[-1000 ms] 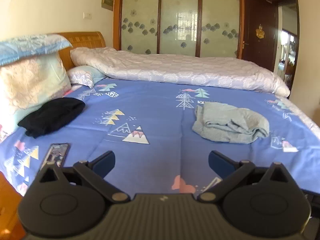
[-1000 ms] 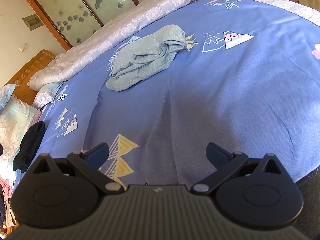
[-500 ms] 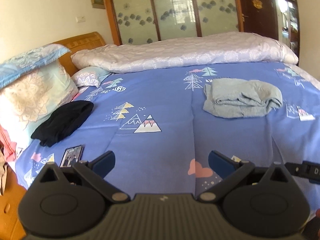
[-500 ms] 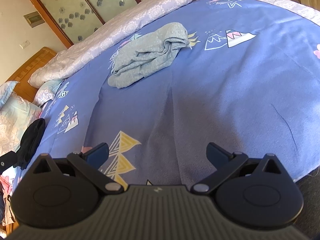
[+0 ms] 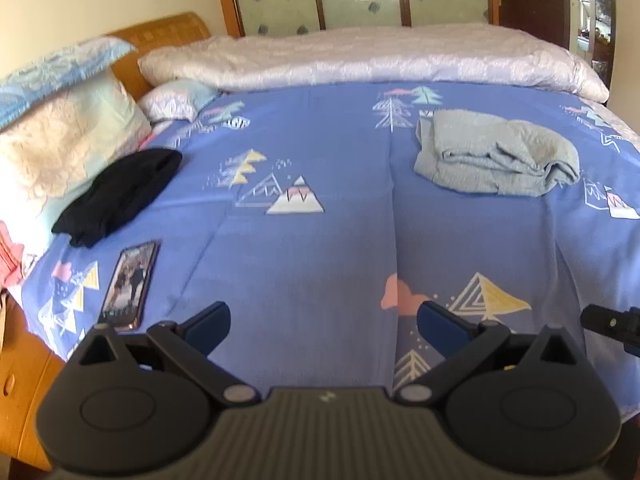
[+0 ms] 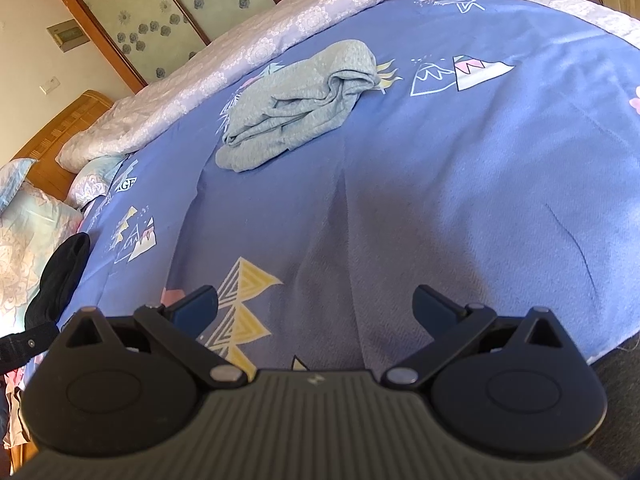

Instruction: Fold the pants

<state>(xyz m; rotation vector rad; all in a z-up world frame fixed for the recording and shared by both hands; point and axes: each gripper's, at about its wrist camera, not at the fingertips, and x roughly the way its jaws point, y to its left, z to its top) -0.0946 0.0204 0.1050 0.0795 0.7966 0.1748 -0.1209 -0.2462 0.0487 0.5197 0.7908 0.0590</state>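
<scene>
pants (image 5: 496,160): grey, in a loose bundle mid-bed, far side | left gripper (image 5: 323,322): jaws wide, empty | right gripper (image 6: 315,305): jaws wide, empty, both well short | stage: loosely folded or still crumpled, undecidable

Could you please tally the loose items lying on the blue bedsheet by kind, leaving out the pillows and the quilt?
Garments: 2, the crumpled grey pants and a black garment.
Phones: 1, a phone near the bed's edge.
Total: 3. Both hand-held grippers, left and right, are open and hold nothing.
</scene>
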